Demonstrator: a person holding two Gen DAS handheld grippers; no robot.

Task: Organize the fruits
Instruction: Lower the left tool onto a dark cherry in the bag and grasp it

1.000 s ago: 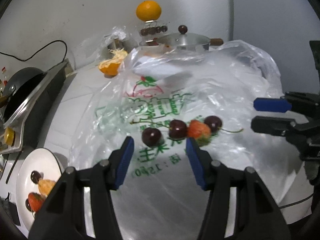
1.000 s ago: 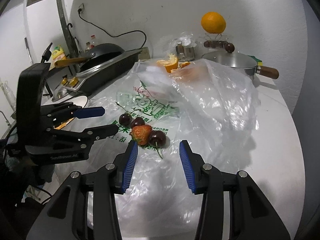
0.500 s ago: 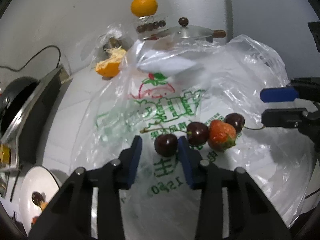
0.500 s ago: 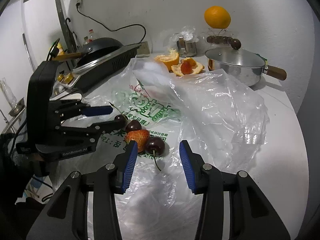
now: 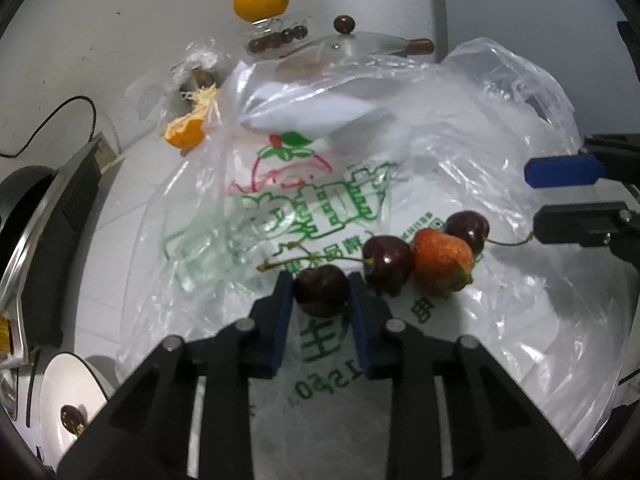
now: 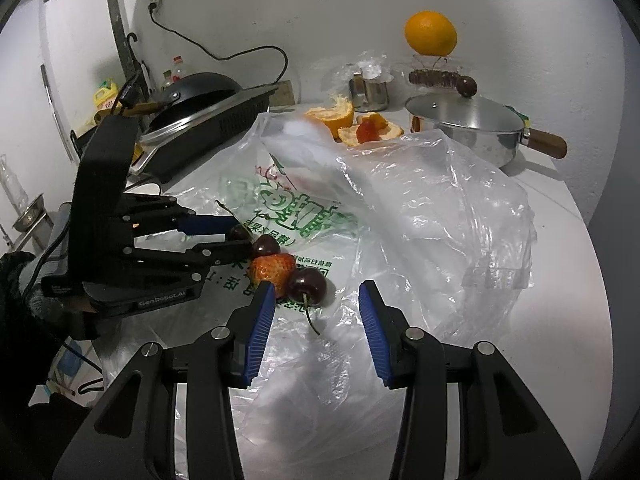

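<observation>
Three dark cherries and a red strawberry [image 5: 440,266] lie in a row on a printed clear plastic bag [image 5: 360,160]. My left gripper [image 5: 320,284] is shut on the leftmost cherry [image 5: 322,296], its blue pads pressing both sides. In the right wrist view that same gripper [image 6: 236,236] comes in from the left, holding the cherry [image 6: 239,233]. The middle cherry [image 5: 387,264] touches the strawberry. My right gripper [image 6: 316,286] stands open, its tips just short of the stemmed cherry [image 6: 308,285] beside the strawberry [image 6: 274,268].
A white plate [image 5: 60,380] at lower left holds a cherry [image 5: 71,426]. At the back stand a lidded steel pot [image 6: 464,128], orange peels [image 6: 332,116], a whole orange [image 6: 430,32] on a stand, and a stove with a black wok [image 6: 200,92].
My left gripper moved forward and down over the leftmost cherry and closed its jaws on it. The right gripper stayed where it was, still open.
</observation>
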